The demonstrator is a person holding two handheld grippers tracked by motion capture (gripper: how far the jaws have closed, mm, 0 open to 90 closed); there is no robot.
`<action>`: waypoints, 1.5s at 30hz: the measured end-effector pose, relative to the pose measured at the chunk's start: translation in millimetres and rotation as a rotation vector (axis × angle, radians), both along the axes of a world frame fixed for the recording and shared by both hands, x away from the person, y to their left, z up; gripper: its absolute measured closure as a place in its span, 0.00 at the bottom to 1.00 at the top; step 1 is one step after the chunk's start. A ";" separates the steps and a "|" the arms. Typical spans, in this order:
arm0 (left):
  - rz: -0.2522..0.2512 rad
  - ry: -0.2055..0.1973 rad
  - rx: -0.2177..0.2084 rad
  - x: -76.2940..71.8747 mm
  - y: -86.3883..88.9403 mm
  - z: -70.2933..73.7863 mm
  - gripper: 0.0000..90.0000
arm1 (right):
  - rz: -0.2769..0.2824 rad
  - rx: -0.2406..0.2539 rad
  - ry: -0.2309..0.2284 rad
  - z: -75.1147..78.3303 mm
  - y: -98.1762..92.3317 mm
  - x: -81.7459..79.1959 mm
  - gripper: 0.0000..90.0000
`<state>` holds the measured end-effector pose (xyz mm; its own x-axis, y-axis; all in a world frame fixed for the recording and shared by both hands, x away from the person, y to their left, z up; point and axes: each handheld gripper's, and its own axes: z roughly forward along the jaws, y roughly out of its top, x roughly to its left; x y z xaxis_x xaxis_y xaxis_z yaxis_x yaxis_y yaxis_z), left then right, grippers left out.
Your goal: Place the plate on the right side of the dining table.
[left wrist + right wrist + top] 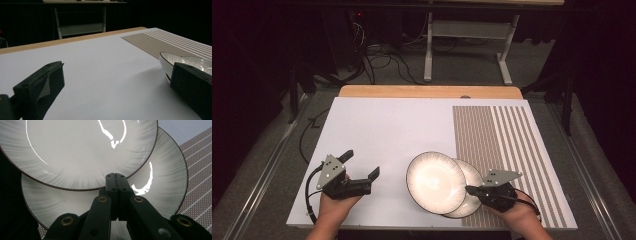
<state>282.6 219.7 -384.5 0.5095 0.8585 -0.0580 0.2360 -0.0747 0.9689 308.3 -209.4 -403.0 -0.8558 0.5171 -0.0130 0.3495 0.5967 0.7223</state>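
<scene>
Two round plates, white centres, grey brushed streaks toward a thin dark rim, glossy with glare. Upper plate [435, 182] overlaps lower plate [468, 189], shifted left of it, resting partly on it and tilted. Both sit at the near right of the white table sheet [382, 135], lower plate straddling the edge of the brown striped mat [507, 145]. Wooden table edge [427, 91] at the far side; beyond it a metal desk frame [467, 45] and floor cables [382, 62], well apart, nothing blocking the plates.

Right gripper [469, 190] comes in from the near right, jaws pressed together, nothing visibly between them; tips lie over the lower plate's surface, just at the upper plate's near rim. In the right gripper view [115, 178] closed tips point at that rim; touching or not, cannot tell.

Left gripper [362, 167] is on the left over bare sheet, jaws spread wide, empty, well apart from the plates. In the left gripper view the plates' rim [166, 62] shows behind its right-hand jaw.
</scene>
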 end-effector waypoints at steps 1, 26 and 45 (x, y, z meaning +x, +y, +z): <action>0.000 0.000 0.000 0.0 0.0 0.0 0.00 | 0.000 -0.001 -0.001 0.1 0.3 0.0 1.00; -0.205 0.128 0.040 6.2 -81.1 -1.8 0.00 | -0.012 -0.005 0.001 0.2 0.3 0.3 1.00; -0.315 0.322 0.027 18.5 -108.8 -22.0 0.03 | -0.008 -0.009 -0.007 0.3 0.6 0.4 1.00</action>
<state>301.1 110.9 -406.5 0.7059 0.6678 -0.2361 0.4868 -0.2152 0.8466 308.7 -208.9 -402.6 -0.8517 0.5234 -0.0242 0.3487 0.6007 0.7194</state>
